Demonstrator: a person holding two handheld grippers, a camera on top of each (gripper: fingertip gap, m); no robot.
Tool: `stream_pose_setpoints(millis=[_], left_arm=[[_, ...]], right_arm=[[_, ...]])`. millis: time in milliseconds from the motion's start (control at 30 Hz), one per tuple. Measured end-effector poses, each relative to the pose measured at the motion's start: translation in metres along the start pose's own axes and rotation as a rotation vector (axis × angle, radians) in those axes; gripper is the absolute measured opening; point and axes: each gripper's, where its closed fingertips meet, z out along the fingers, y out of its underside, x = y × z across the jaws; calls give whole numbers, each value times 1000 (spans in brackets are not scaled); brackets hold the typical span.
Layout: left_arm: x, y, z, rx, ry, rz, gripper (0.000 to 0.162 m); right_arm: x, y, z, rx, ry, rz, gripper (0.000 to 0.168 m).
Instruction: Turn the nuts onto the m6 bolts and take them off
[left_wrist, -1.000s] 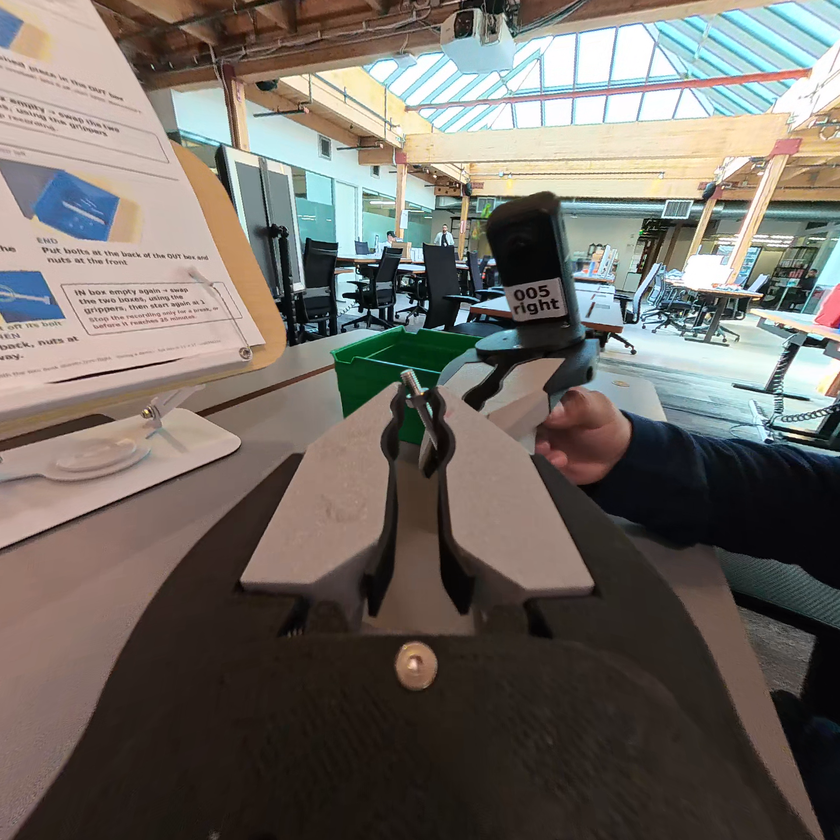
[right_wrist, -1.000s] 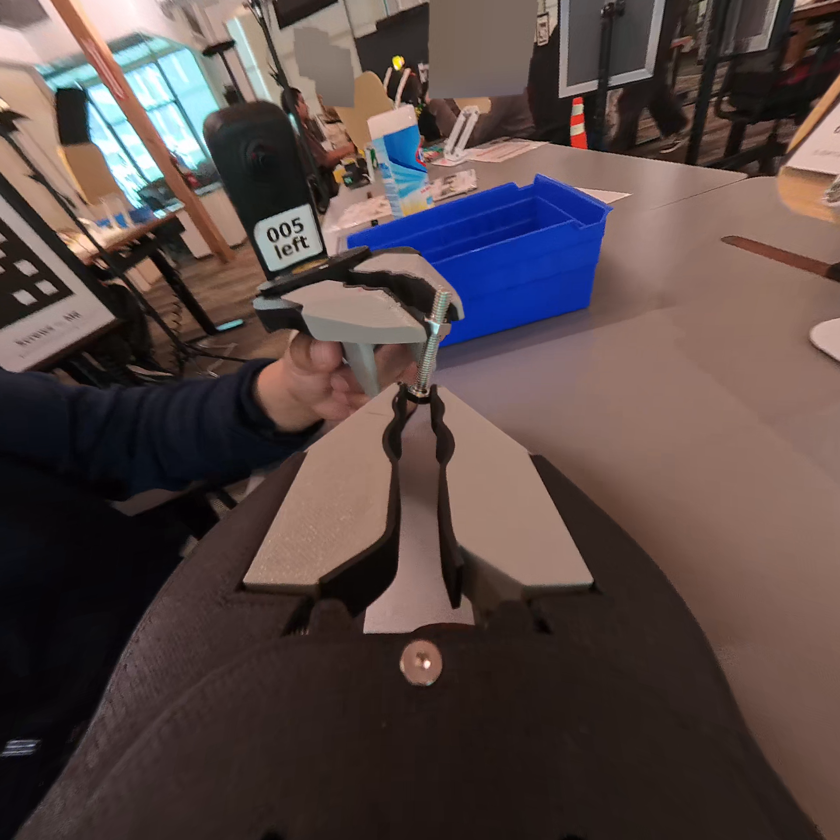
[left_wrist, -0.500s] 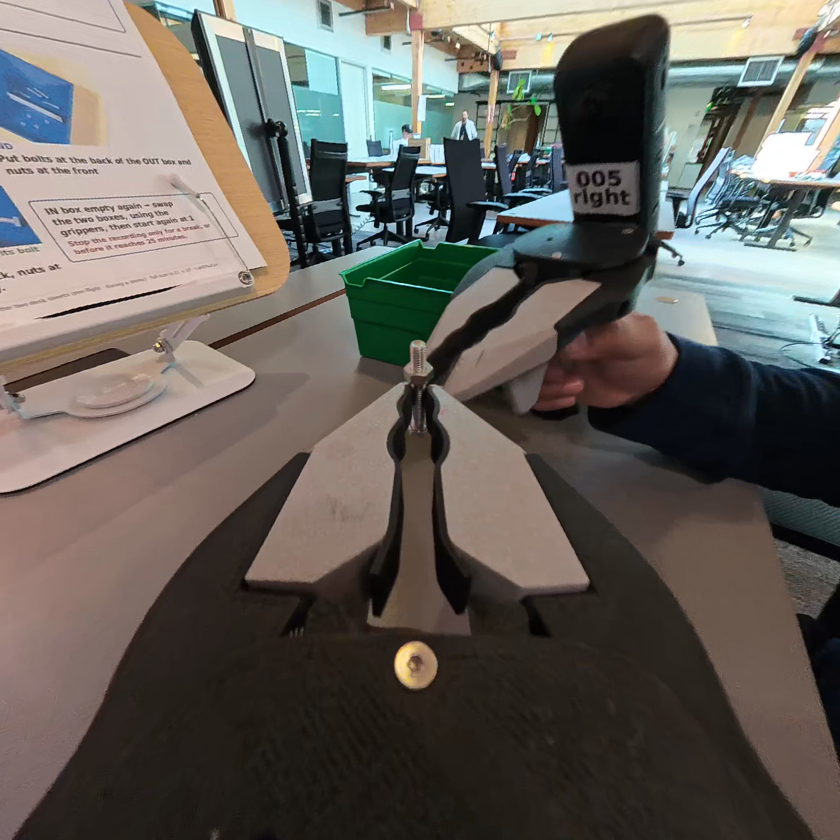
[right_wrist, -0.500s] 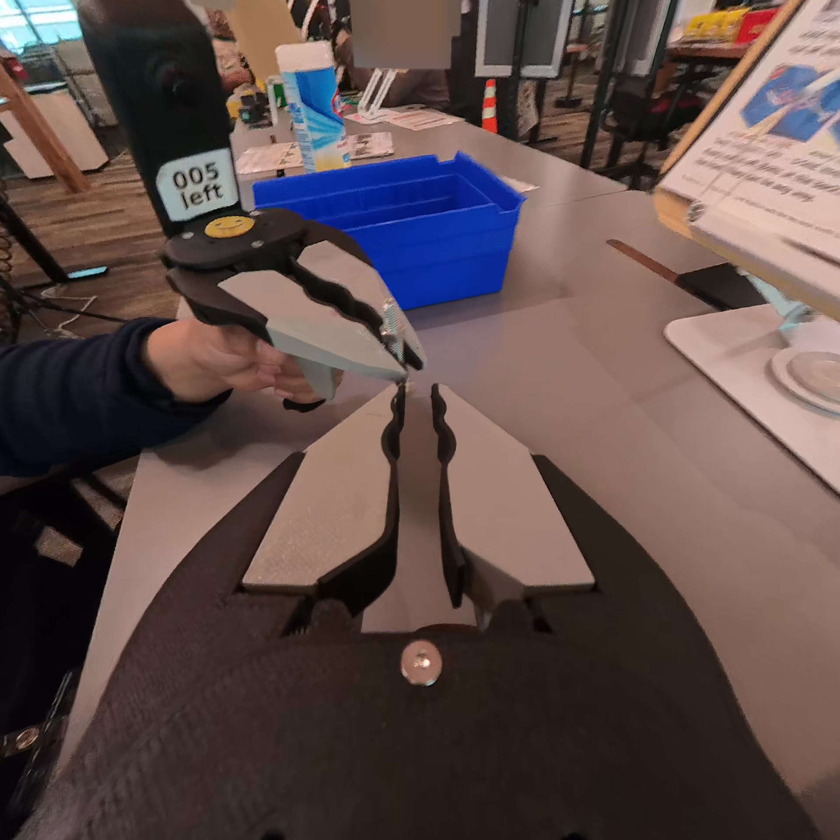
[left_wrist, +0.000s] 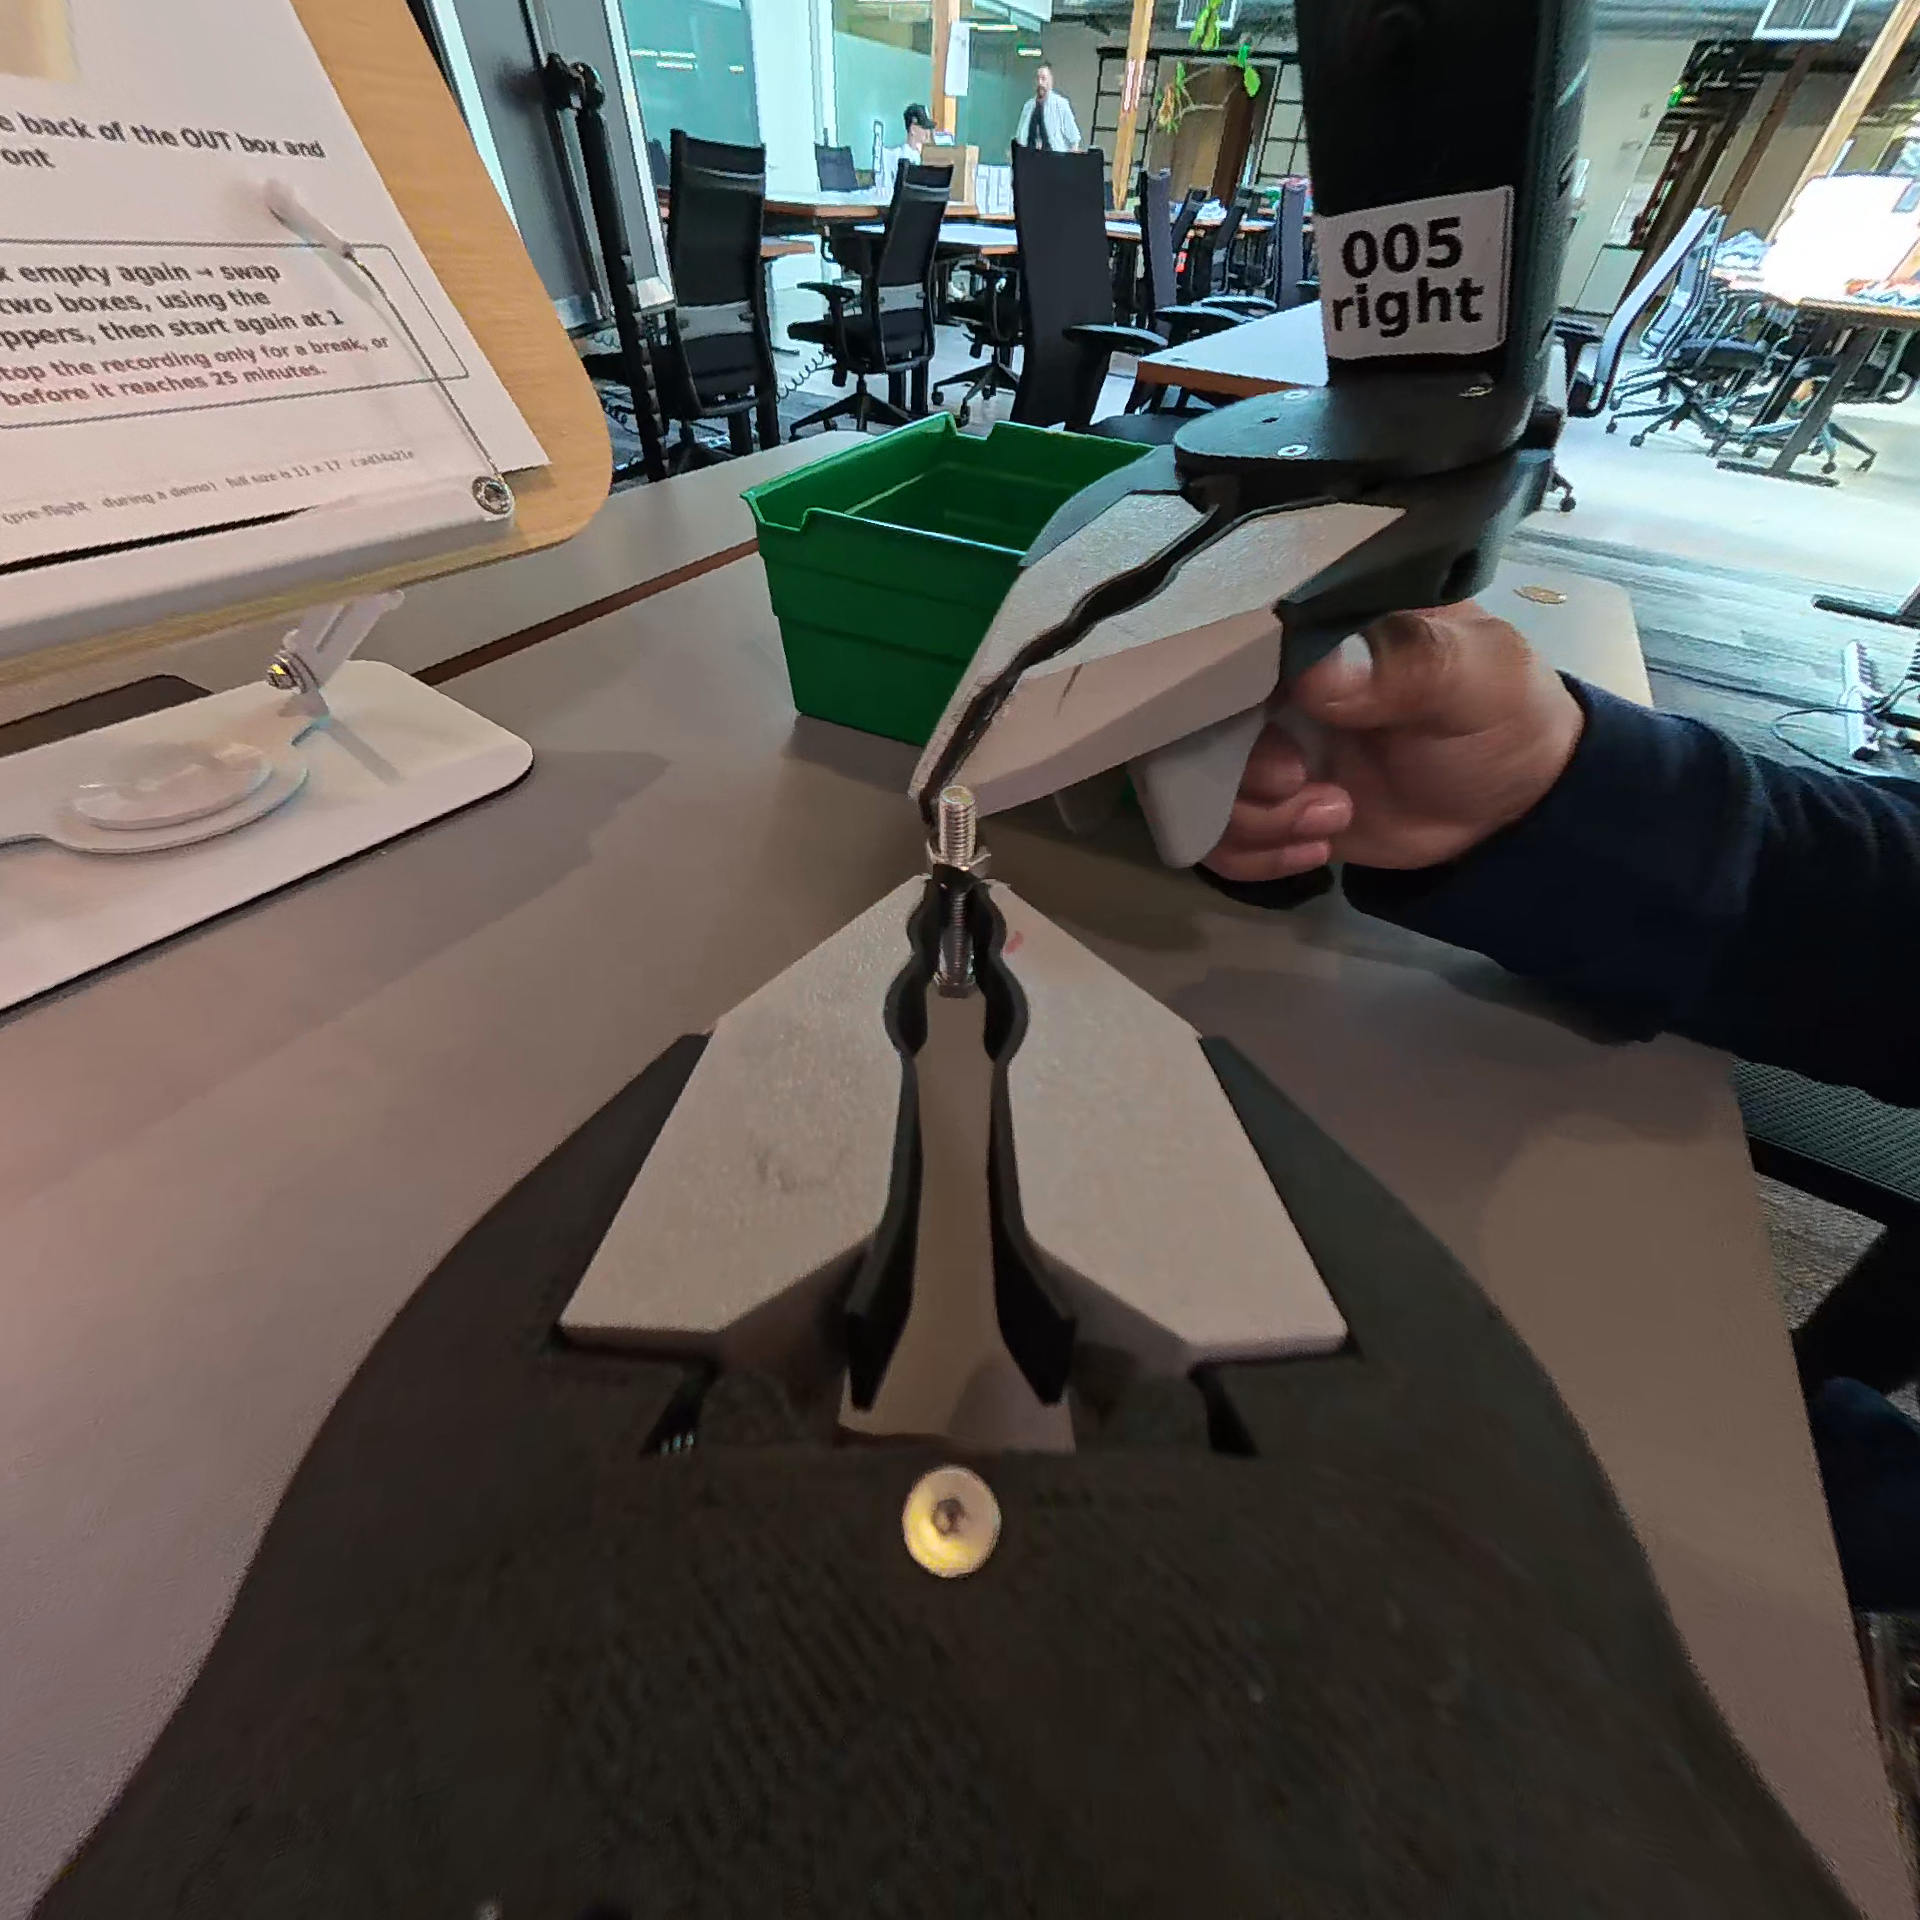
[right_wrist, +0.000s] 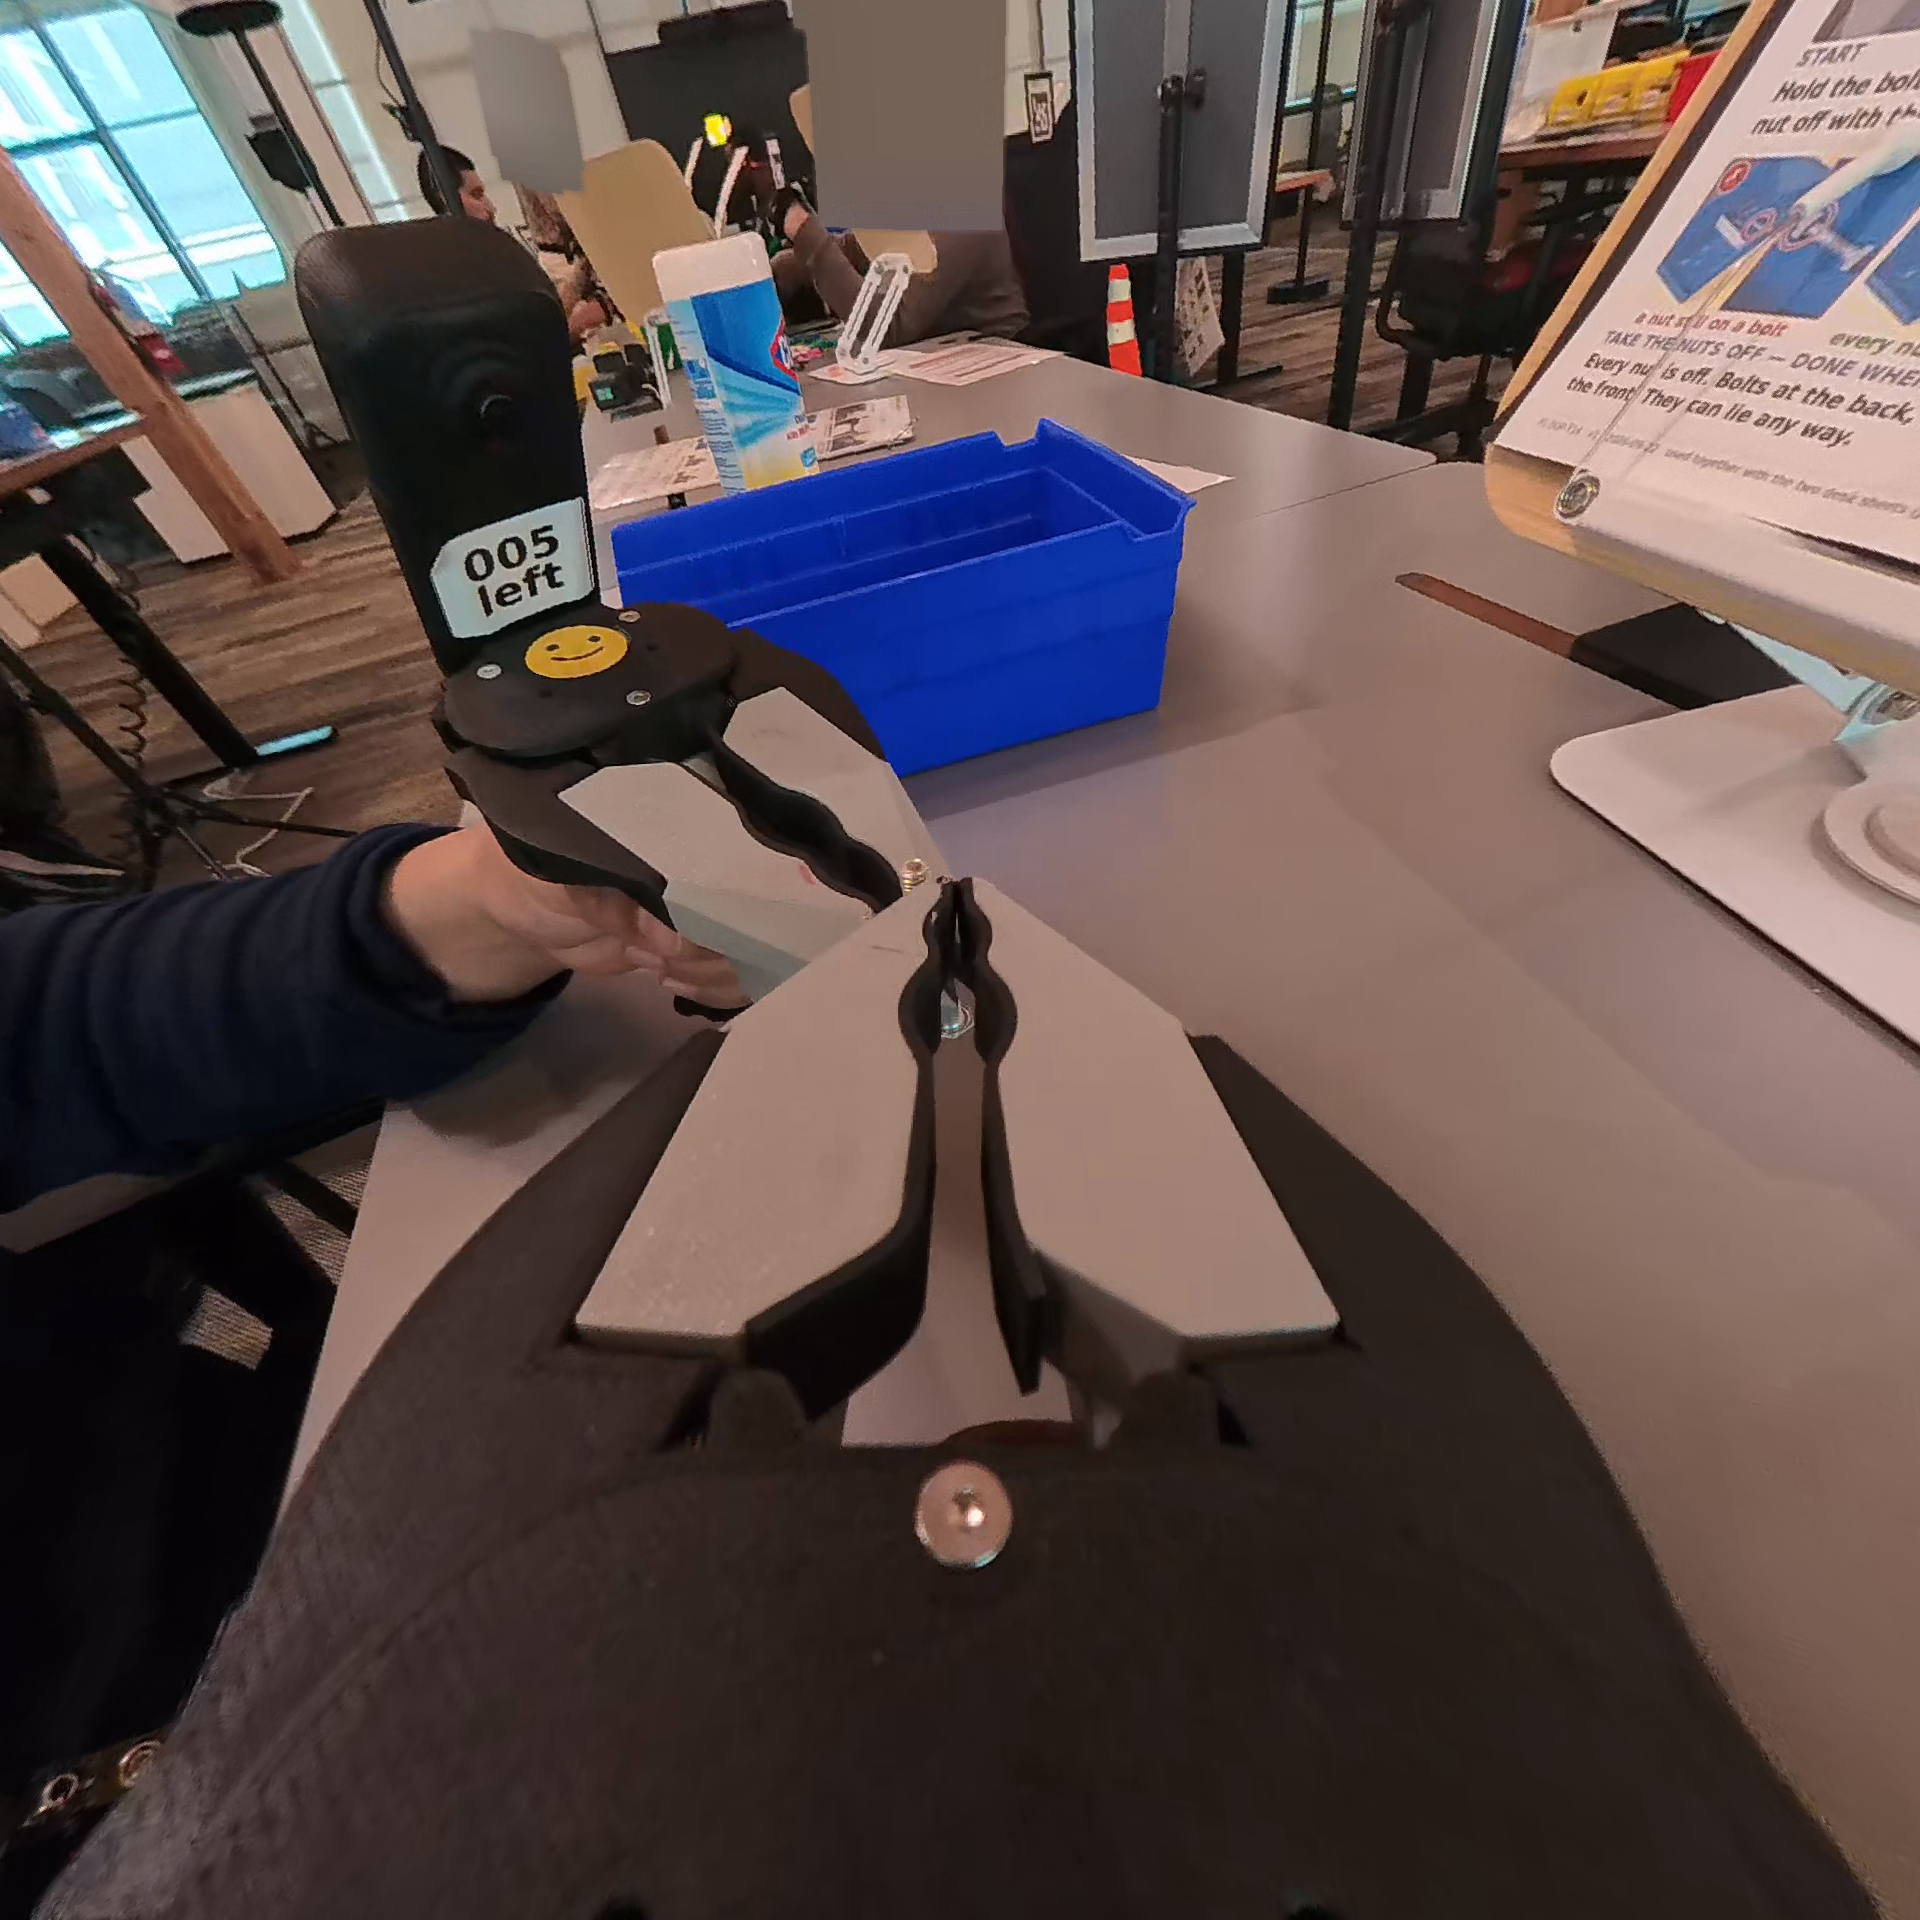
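My left gripper is shut on a silver M6 bolt that stands upright between its tips. A nut sits on the thread just above the fingertips. My right gripper comes in from the upper right, and its tips are at the bolt's threaded end. In the right wrist view my right gripper has its jaws shut. The left gripper and the bolt's end are just left of its tips. A small shiny bit shows in the gap behind the tips; I cannot tell what it is.
A green bin stands behind the grippers in the left wrist view, and a blue bin in the right wrist view. An instruction board on a white stand is at the table's side. A wipes canister stands on a far table. My left and right fingertips are right by each other.
The right gripper came off the nut, opened slightly, then shut again at the bolt's threaded end. The left gripper tilted down and moved in, keeping its hold on the bolt.
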Motion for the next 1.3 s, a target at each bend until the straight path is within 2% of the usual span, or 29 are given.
stream_pose_setpoints(millis=[67,133,333,567,900,933,1000,1100,1233,1300], left_arm=[[-3,1,0,-5,-9,-16,3],[-4,1,-1,-5,-6,-23,3],[-1,7,4,-35,-6,-3,3],[-2,5,4,-7,22,-78,4],[-1,8,4,-26,19,-49,4],[0,7,4,-20,25,-50,4],[-3,6,4,-16,12,-60,4],[0,4,3,-4,21,-45,4],[-18,1,-4,-4,-84,-19,4],[-30,-10,-15,62,-107,-75,3]], right_arm=[[2,-1,-1,11,-3,21,2],[-3,-4,-3,30,-44,42,17],[-5,7,6,-29,-16,-14,3],[1,2,2,-21,39,-43,2],[2,-2,0,22,28,-8,2],[1,-2,0,28,18,-4,4],[0,0,1,20,12,-5,20],[1,3,4,3,33,-27,23],[15,2,0,-2,137,-55,14],[33,-1,-10,21,222,-30,5]])
